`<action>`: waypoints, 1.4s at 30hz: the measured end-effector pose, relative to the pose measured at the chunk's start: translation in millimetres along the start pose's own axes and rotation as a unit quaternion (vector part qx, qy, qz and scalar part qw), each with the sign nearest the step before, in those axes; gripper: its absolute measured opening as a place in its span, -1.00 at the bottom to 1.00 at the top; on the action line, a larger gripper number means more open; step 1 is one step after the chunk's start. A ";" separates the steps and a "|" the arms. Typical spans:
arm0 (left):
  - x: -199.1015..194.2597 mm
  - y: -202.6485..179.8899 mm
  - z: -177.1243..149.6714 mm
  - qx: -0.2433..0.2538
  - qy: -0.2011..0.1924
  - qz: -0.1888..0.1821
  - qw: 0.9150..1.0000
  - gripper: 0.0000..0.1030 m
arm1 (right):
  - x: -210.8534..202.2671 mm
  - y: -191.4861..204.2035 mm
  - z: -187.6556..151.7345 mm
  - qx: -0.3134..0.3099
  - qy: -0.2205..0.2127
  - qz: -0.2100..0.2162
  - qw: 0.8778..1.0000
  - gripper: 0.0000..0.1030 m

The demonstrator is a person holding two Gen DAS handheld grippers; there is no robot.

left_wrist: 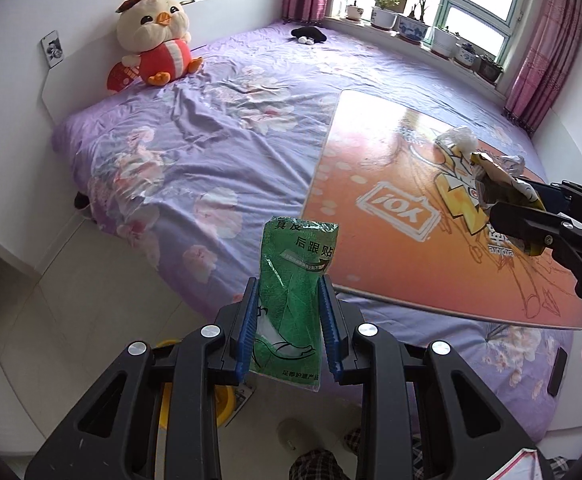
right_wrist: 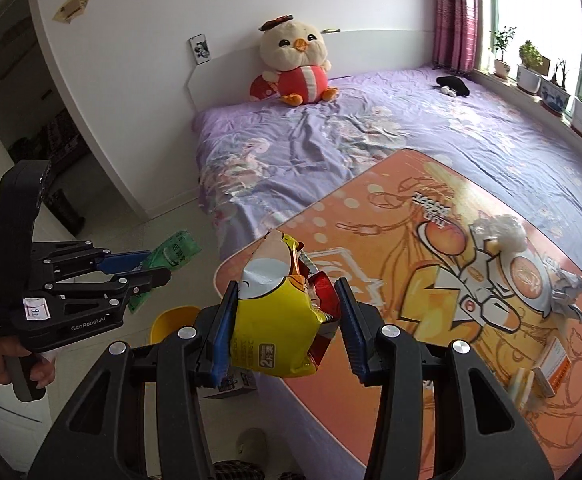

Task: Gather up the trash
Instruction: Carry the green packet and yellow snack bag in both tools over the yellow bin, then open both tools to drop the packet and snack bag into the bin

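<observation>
My left gripper (left_wrist: 289, 312) is shut on a green plastic packet (left_wrist: 293, 280) and holds it above the floor by the bed edge; it also shows in the right wrist view (right_wrist: 147, 266) with the packet (right_wrist: 175, 254). My right gripper (right_wrist: 287, 320) is shut on a crumpled yellow snack bag (right_wrist: 275, 324) over the near edge of the orange mat (right_wrist: 431, 240); it shows in the left wrist view (left_wrist: 531, 216) with the bag (left_wrist: 495, 176). A crumpled clear wrapper (right_wrist: 499, 232) lies on the mat, also in the left view (left_wrist: 457, 140).
A yellow bin (right_wrist: 171, 320) stands on the floor below the grippers, also in the left view (left_wrist: 227, 400). More wrappers (right_wrist: 567, 288) and small boxes (right_wrist: 555, 364) lie on the mat. A chick plush (left_wrist: 155, 36) and a black item (left_wrist: 309, 34) sit on the purple bed.
</observation>
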State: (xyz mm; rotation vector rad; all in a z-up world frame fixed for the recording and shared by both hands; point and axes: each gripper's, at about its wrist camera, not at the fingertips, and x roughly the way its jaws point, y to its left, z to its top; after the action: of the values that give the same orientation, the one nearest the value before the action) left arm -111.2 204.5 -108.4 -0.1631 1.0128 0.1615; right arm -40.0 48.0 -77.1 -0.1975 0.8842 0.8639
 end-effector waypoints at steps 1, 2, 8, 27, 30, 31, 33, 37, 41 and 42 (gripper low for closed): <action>-0.6 8.9 -6.1 -0.009 0.003 0.005 1.000 -0.43 | 6.6 9.9 1.9 -0.010 0.005 0.011 1.000 -0.06; -0.7 18.4 -12.8 -0.018 0.006 0.010 1.000 -0.43 | 13.8 20.4 3.3 -0.020 0.011 0.023 0.999 -0.06; -0.1 70.8 -55.7 -0.069 0.029 0.040 0.996 -0.43 | 56.7 79.1 6.8 -0.076 0.049 0.082 0.993 -0.06; 92.0 198.3 -185.6 -0.231 0.118 0.074 0.963 -0.42 | 251.4 202.9 -54.4 -0.207 0.213 0.162 0.941 -0.06; 119.9 211.7 -200.7 -0.244 0.139 0.074 0.957 -0.42 | 285.9 208.7 -72.1 -0.217 0.239 0.161 0.933 -0.06; 128.9 215.6 -205.2 -0.247 0.145 0.072 0.955 -0.42 | 297.3 209.9 -78.6 -0.220 0.248 0.160 0.930 -0.06; 146.0 224.2 -212.5 -0.249 0.159 0.072 0.953 -0.42 | 318.9 211.7 -89.9 -0.223 0.264 0.159 0.925 -0.06; 173.6 235.9 -223.4 -0.249 0.177 0.070 0.950 -0.42 | 352.7 214.4 -108.9 -0.230 0.287 0.157 0.917 -0.05; 195.3 244.4 -234.5 -0.250 0.192 0.065 0.947 -0.41 | 377.2 218.4 -123.7 -0.236 0.304 0.158 0.909 -0.05; 199.0 245.7 -237.3 -0.252 0.195 0.065 0.946 -0.41 | 381.9 219.0 -126.3 -0.235 0.308 0.159 0.908 -0.05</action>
State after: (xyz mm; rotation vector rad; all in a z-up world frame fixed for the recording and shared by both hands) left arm -255.8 406.2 -416.2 -0.6140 1.3641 0.5244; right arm -149.3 351.5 -402.3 -0.7983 1.3047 1.3536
